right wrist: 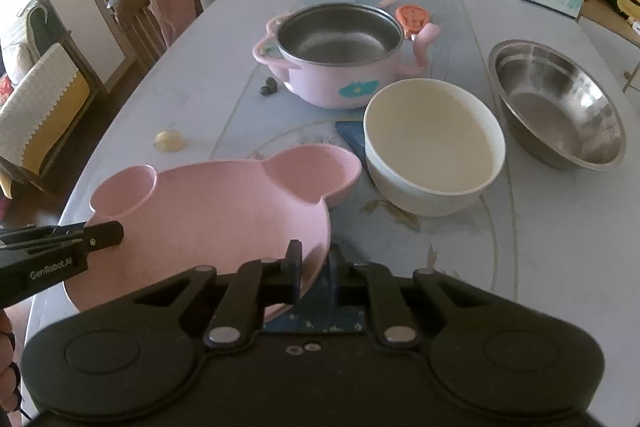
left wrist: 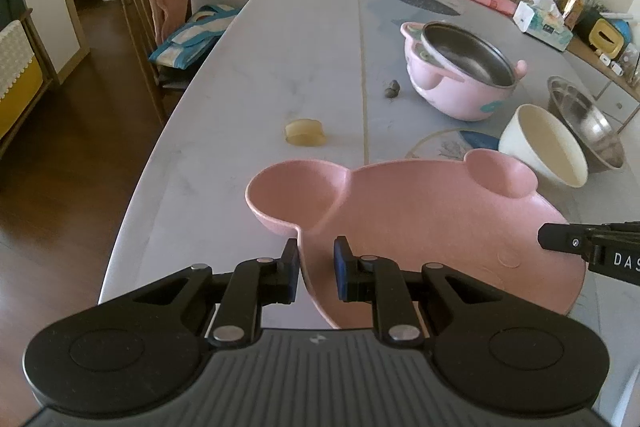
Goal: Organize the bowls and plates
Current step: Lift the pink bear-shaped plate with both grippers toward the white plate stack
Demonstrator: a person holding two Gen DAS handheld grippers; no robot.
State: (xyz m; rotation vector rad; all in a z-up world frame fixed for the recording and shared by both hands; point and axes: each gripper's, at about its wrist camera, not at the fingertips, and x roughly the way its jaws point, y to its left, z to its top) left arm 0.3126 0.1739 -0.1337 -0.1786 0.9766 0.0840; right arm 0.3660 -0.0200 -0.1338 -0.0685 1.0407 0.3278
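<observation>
Left gripper (left wrist: 316, 269) is clamped on the near-left rim of the pink plate (left wrist: 420, 227); right gripper (right wrist: 316, 269) is clamped on its near-right rim, so the plate spans between the two, ears pointing away, apparently lifted off the tabletop (left wrist: 260, 75). Just beyond its right ear sits the white bowl (right wrist: 434, 151), with the steel bowl (right wrist: 560, 107) to its right. Farther off stands the pink pot (right wrist: 332, 63). Any carry toward those goes forward and right.

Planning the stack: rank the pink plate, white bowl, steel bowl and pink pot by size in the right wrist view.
1. pink plate, though it's nearest
2. steel bowl and white bowl, too alike to rank
3. pink pot looks similar; farther away, so unsure
</observation>
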